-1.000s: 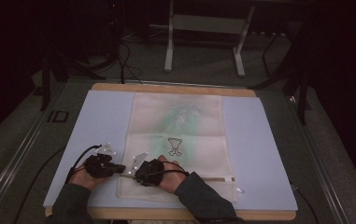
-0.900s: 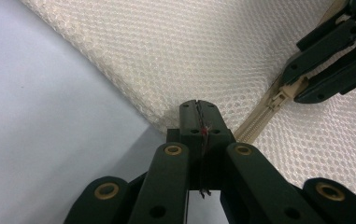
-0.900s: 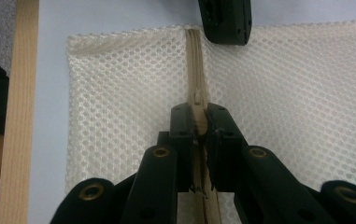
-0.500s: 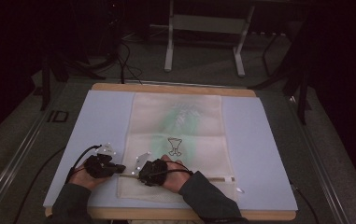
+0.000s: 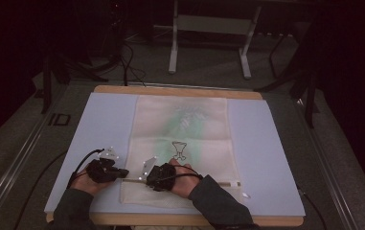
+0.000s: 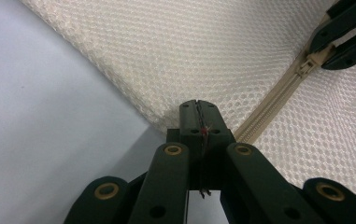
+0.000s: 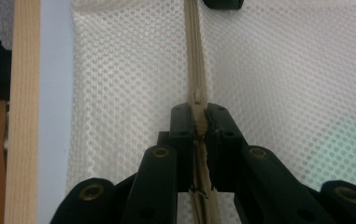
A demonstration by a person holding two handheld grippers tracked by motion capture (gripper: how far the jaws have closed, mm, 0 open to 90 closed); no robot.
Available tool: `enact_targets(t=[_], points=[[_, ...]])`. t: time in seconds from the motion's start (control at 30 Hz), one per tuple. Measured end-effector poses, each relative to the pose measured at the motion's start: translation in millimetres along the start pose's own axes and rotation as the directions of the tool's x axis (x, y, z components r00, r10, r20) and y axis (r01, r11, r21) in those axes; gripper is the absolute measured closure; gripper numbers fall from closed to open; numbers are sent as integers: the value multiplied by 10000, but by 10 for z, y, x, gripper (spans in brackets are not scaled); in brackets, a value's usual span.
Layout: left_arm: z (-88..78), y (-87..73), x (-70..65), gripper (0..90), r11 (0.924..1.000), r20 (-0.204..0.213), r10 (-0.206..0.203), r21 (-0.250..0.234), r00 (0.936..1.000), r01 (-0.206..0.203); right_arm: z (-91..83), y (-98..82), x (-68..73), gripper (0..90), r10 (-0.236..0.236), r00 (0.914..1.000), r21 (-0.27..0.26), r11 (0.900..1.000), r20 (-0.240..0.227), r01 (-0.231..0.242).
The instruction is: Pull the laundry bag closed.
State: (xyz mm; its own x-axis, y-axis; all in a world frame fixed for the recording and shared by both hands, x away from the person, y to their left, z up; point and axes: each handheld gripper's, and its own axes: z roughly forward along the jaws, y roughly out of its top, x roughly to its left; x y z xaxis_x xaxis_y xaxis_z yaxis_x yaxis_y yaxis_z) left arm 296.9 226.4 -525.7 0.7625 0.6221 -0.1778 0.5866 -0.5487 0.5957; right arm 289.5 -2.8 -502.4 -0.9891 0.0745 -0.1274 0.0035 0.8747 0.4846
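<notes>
A cream mesh bag (image 5: 185, 129) with a green print lies flat on the pale blue mat (image 5: 98, 129). A zipper (image 5: 218, 183) runs across its near end. My left gripper (image 5: 125, 174) is shut on the bag's left edge (image 6: 133, 74), right where the zipper (image 6: 278, 93) ends; its jaws (image 6: 198, 109) meet on the mesh. Just to its right, my right gripper (image 5: 148, 178) is shut on the zipper pull (image 7: 198, 122), its jaws (image 7: 199, 114) astride the zipper tape (image 7: 193, 51). In the left gripper view the right gripper (image 6: 344, 37) shows at the top right.
The mat lies on a wooden table whose front edge (image 5: 170, 219) is near my forearms. A small clear scrap (image 5: 245, 195) lies at the bag's near right corner. A metal stand (image 5: 209, 38) and cables (image 5: 127, 62) are on the floor beyond the table.
My right gripper has edged slightly to the right along the zipper. The left gripper has stayed where it was.
</notes>
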Motion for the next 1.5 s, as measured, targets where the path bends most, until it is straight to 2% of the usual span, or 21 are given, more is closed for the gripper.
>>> enact_targets(t=[0.7,1.5], points=[[0,1,-3,900,10000,-10,-12,8,10000,12,-136,-92,-15,822,-150,9999,478,9987,39,148],[0,1,-3,900,10000,-7,-9,13,10000,9,-228,-228,-40,822,-29,10000,664,9978,-3,29]])
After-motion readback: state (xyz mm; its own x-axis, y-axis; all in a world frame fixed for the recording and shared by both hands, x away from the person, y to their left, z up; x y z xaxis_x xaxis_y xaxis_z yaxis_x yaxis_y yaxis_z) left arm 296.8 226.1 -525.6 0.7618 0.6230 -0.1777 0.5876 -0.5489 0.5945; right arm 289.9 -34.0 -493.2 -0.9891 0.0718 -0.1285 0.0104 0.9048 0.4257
